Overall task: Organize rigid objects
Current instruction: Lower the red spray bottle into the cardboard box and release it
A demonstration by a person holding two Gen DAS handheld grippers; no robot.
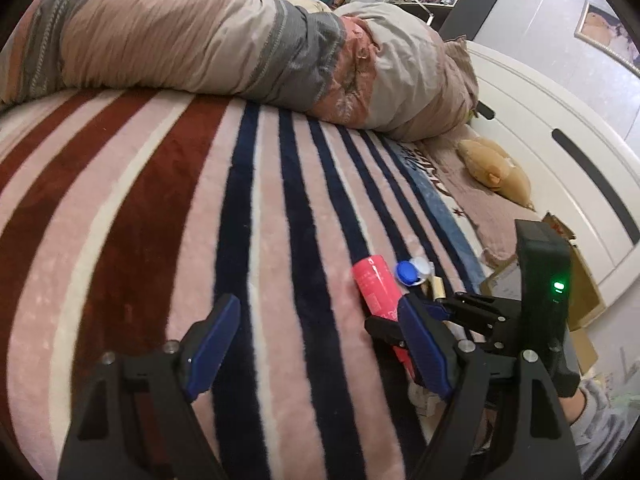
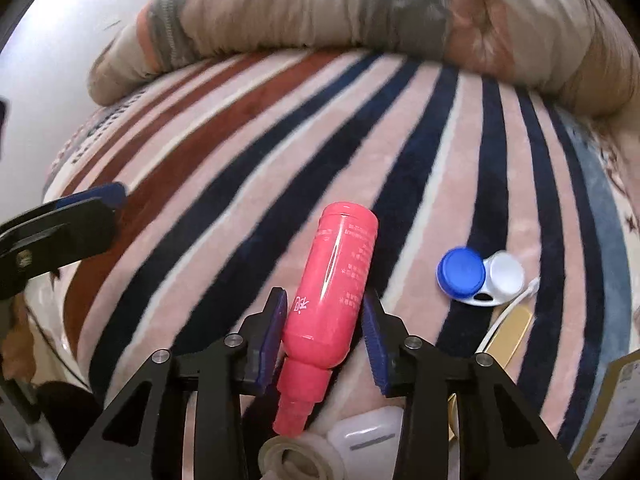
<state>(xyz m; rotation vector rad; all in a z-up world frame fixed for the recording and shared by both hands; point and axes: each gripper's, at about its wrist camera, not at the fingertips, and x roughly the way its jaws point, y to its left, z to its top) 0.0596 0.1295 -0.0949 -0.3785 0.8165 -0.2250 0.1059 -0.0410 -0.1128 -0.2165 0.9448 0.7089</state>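
Note:
A pink bottle [image 2: 340, 280] lies on the striped blanket [image 2: 240, 160], its neck pointing toward the right wrist camera. My right gripper [image 2: 326, 304] straddles the bottle's lower body; the left pad touches it and a small gap shows at the right pad. The bottle [image 1: 374, 284] also shows in the left wrist view, with the right gripper [image 1: 436, 312] around it. My left gripper [image 1: 320, 312] is open and empty above the blanket, just left of the bottle. A blue and white contact lens case [image 2: 480, 276] lies to the bottle's right.
A rolled quilt [image 1: 240, 40] lies across the far side of the bed. A gold flat item [image 2: 512, 332] and white cable lie near the lens case. A tape roll [image 2: 300, 460] and a white case [image 2: 368, 436] sit below my right gripper. A cardboard box [image 2: 612, 408] is at right.

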